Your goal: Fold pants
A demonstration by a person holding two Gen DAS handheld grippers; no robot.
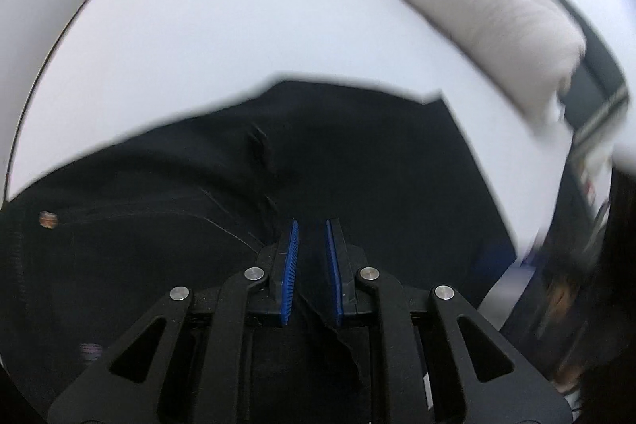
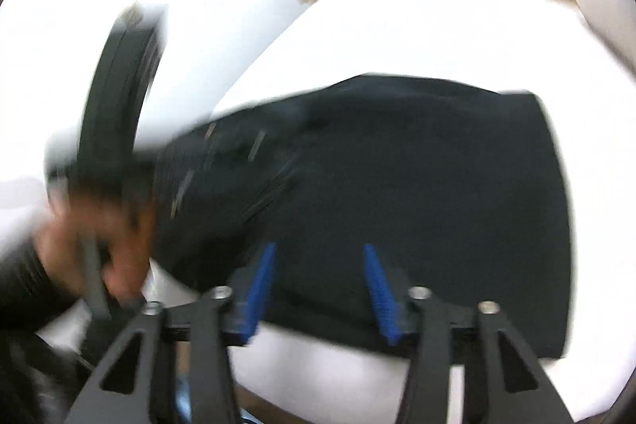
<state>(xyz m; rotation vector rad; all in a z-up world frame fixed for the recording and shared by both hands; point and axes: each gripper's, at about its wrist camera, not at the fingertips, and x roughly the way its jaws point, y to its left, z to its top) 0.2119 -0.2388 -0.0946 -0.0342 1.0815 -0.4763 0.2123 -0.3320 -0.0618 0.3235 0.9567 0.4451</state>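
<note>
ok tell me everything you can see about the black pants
The black pants lie flat on the white table as a folded, roughly rectangular block of dark, matte fabric, with seams and a small round button showing. The left tongs are pinched shut on a fold of them; the right tongs stand open over the near edge.

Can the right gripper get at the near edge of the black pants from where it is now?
Probably yes. The right gripper is open just above the near edge of the black pants, with nothing between. The person's hand sits off to one side.
</note>
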